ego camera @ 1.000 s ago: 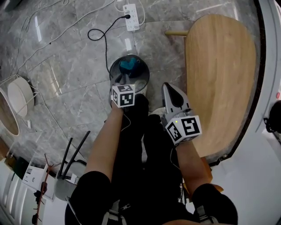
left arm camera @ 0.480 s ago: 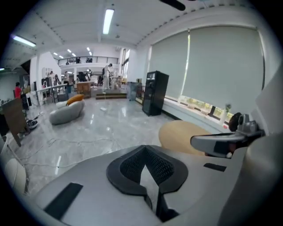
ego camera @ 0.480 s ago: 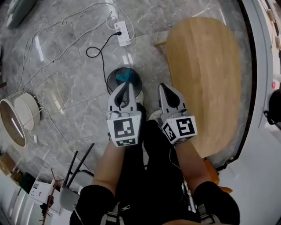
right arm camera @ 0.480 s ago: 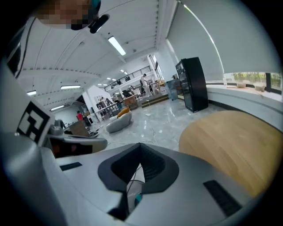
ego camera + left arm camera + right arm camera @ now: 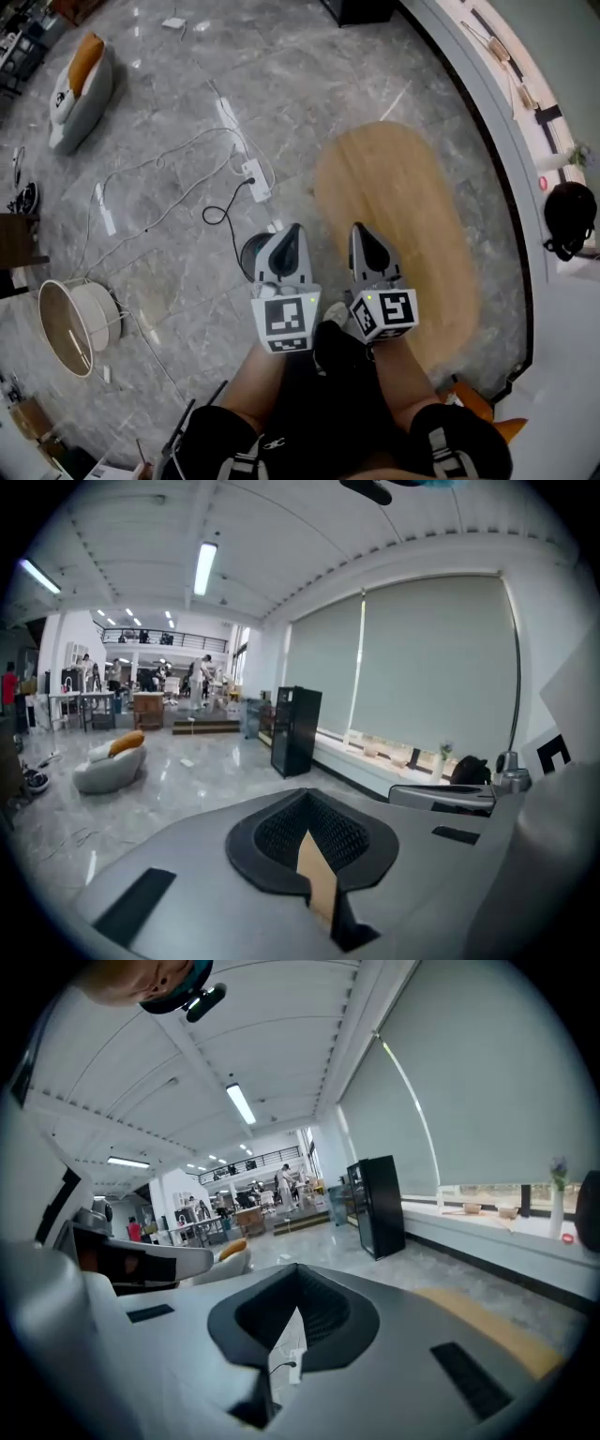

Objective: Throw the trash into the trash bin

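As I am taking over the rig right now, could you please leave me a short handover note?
Left gripper: shut, empty, held above the bin.
Right gripper: shut, empty, beside the left one.
Bin: on the floor next to the table, mostly hidden behind the left gripper.
Done: neither gripper holds trash, so it is likely dropped already.
Left: look into the bin to confirm, since its inside cannot be seen.

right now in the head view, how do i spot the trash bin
Find the big oval wooden table on the grey floor. The trash bin stands just left of it, half hidden behind the left gripper. It is the only dark round container, just below the white power strip.
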